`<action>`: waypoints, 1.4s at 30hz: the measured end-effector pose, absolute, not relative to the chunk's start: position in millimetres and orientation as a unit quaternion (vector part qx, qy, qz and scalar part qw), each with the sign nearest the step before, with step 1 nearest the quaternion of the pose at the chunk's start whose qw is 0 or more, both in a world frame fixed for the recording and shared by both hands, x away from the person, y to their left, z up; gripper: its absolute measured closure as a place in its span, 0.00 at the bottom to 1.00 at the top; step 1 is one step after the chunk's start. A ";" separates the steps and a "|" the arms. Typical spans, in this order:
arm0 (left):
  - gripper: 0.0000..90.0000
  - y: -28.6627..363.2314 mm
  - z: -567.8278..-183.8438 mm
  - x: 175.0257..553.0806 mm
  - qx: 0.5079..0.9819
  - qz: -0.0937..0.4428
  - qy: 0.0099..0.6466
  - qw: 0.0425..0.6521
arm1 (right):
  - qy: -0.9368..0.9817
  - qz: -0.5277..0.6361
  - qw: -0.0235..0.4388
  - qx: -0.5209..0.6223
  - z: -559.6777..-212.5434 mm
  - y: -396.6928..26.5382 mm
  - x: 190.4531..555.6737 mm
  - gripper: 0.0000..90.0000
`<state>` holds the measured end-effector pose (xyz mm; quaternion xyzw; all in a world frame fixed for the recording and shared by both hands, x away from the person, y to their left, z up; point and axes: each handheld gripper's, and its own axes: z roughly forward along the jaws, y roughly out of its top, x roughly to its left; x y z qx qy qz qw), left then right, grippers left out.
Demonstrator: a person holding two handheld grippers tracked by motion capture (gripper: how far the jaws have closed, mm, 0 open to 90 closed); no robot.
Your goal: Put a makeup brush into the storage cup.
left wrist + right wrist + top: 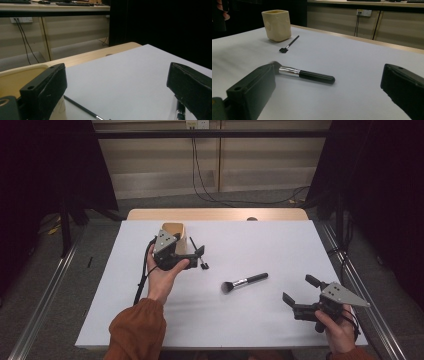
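Makeup brush [244,282] with black handle, silver ferrule and dark bristles lies flat on the white table cover [260,245], roughly mid-table, bristle end pointing toward the person's left, handle end toward the far right. Right gripper [301,294] sits near the front right corner, held in the person's right hand [336,325]; jaws spread wide apart, nothing between them, aimed toward the brush but well apart from it. In the right gripper view the same brush [305,74] lies ahead between the two black jaws, bristles just beside the left-hand jaw in that view; contact cannot be told from there, and the high view shows a clear gap. Left gripper [196,254] is farther back on the left side, held in the left hand [162,272], orange-brown sleeve [136,332] on the forearm. Its jaws are also wide open and empty. It sits just in front of a cream squarish cup [176,236], upright, near the table's far left part. A thin small black brush [200,261] lies on the cover just beside that cup, close under the left gripper's jaws; touching or not, cannot tell. Left gripper view shows cup wall [15,80] beside one jaw and the thin brush's stem [80,107] crossing low.
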<state>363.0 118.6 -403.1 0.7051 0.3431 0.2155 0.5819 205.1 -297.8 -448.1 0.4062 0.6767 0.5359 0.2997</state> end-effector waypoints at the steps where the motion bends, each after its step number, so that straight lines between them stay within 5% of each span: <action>1: 0.03 117.8 -404.4 364.6 0.703 0.219 0.344 0.582 | 0.677 0.536 0.299 0.406 -448.1 -297.7 205.0 0.00; 18: 0.03 105.8 -411.9 384.8 0.731 0.201 0.351 0.550 | 0.679 0.534 0.298 0.406 -448.4 -297.4 205.0 0.00; 42: 0.04 75.3 -404.3 407.1 0.825 0.119 0.404 0.377 | 0.683 0.532 0.294 0.406 -449.0 -297.0 205.3 0.00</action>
